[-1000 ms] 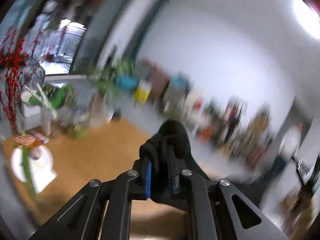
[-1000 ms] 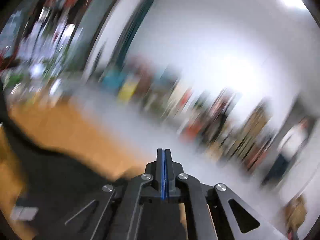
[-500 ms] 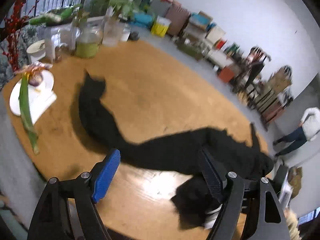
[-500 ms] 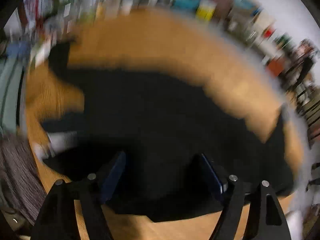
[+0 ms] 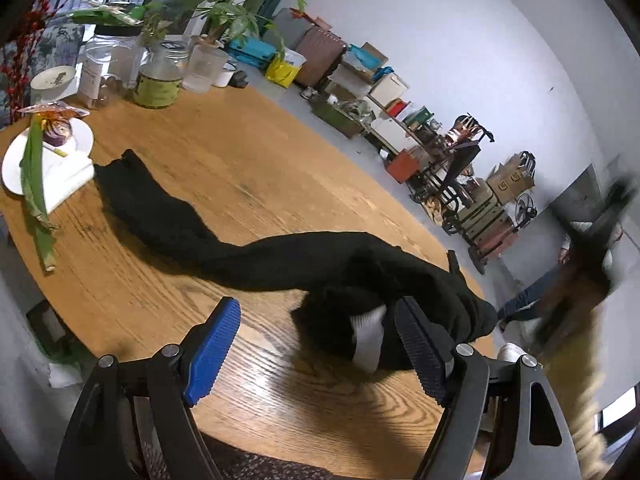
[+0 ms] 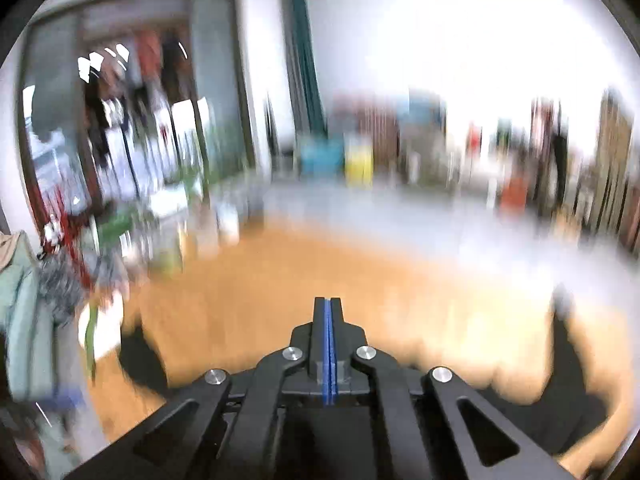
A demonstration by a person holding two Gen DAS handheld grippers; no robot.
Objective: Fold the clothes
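A black garment (image 5: 280, 256) lies stretched in a long twisted band across the round wooden table (image 5: 248, 168). One sleeve end reaches toward the white plate, and the bunched part with a white label (image 5: 370, 334) sits near me. My left gripper (image 5: 316, 346) is open just above the table, its blue pad (image 5: 212, 350) over bare wood and its black pad (image 5: 420, 354) against the bunched cloth. In the blurred right wrist view my right gripper (image 6: 328, 316) is shut with no cloth showing between the fingertips. Dark fabric (image 6: 568, 364) lies below it at the right.
A white plate (image 5: 16, 160) with a folded napkin, a green stalk (image 5: 34, 184), glass jars (image 5: 160, 80) and potted plants crowd the table's far left. Boxes and shelves line the far wall. A blurred dark and tan shape (image 5: 588, 264) sweeps past at the right.
My left gripper let go of the black cloth, opened, and came down by the bunched part. My right gripper went from open over the garment to shut, and its view swung up.
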